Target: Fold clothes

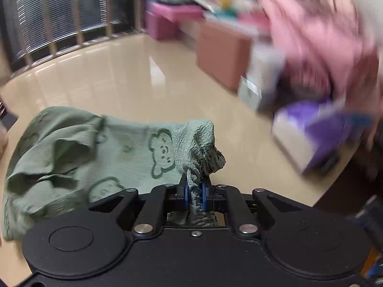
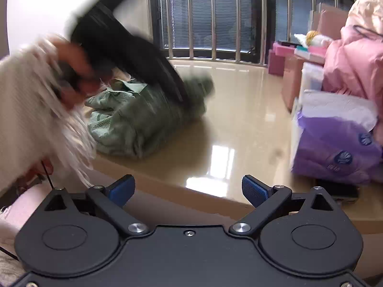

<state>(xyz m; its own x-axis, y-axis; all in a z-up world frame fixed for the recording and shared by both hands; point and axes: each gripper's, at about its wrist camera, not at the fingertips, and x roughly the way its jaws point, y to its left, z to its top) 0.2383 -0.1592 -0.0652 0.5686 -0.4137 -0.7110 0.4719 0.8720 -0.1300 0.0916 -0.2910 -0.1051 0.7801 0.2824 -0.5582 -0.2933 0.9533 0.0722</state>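
**Green cloth pinched by left claw, right claw empty**

A glossy beige counter (image 1: 115, 76) is seen in both views, w/ barred windows behind it. On the counter's right side pink bedding (image 2: 354, 71) is piled, and a purple tissue pack (image 2: 335, 143) is set just in front of it; pink boxes (image 2: 282, 57) are seen further back. In the left wrist view that side is motion-blurred.

The green cloth (image 1: 79, 157), printed w/ bear outlines, is lying bunched on the counter, left of centre. One gathered edge is raised and clamped between the blue pads (image 1: 187, 195) of the left claw (image 1: 195, 195), which is closed on the fabric.

In the right wrist view the cloth (image 2: 134, 124) is seen as a heap, w/ the person's left hand (image 2: 76, 76) and black tool blurred above it. The right claw (image 2: 188, 189) is held wide open near the counter's front edge, w/ nothing between its pads (image 2: 253, 191), well apart from the cloth.
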